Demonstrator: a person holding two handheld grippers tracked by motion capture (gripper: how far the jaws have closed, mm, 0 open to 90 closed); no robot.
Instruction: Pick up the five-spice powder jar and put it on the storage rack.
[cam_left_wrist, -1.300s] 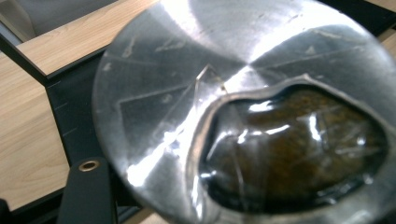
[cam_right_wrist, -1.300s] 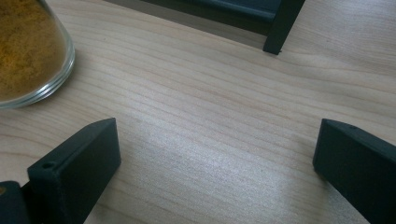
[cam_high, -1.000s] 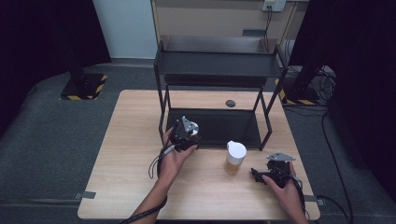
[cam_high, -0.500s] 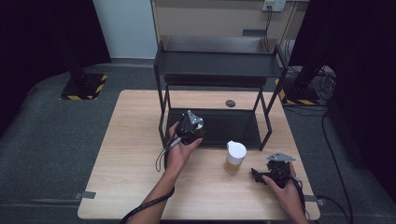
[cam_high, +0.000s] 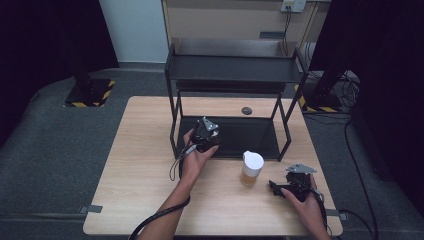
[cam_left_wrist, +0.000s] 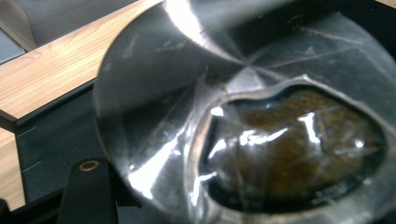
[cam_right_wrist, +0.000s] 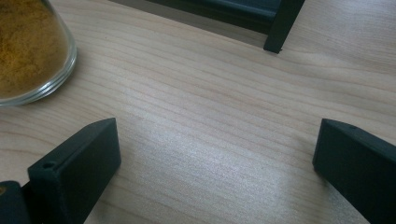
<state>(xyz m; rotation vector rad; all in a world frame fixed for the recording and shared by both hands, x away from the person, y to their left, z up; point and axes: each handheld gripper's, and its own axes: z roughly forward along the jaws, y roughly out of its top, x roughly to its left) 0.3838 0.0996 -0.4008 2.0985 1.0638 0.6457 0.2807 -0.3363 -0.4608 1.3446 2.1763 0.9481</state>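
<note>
Left gripper (cam_high: 206, 135) clamped on a jar (cam_left_wrist: 289, 154) of brown spice, over the rack's lower shelf (cam_high: 250, 136), 10 o'clock from the white-lidded jar (cam_high: 251, 169). Right gripper (cam_right_wrist: 215, 158) open, idle on the table (cam_high: 145, 165). Best lowered level onto the shelf; released only once seated.

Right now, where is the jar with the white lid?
In the high view, the jar stands on the table, front right, just before the black shelf, between both grippers, nearer the right gripper.

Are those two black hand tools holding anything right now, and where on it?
The left gripper is shut on a clear jar of brown powder; the exact hold is hidden. The right gripper holds nothing, jaws wide apart.
</note>
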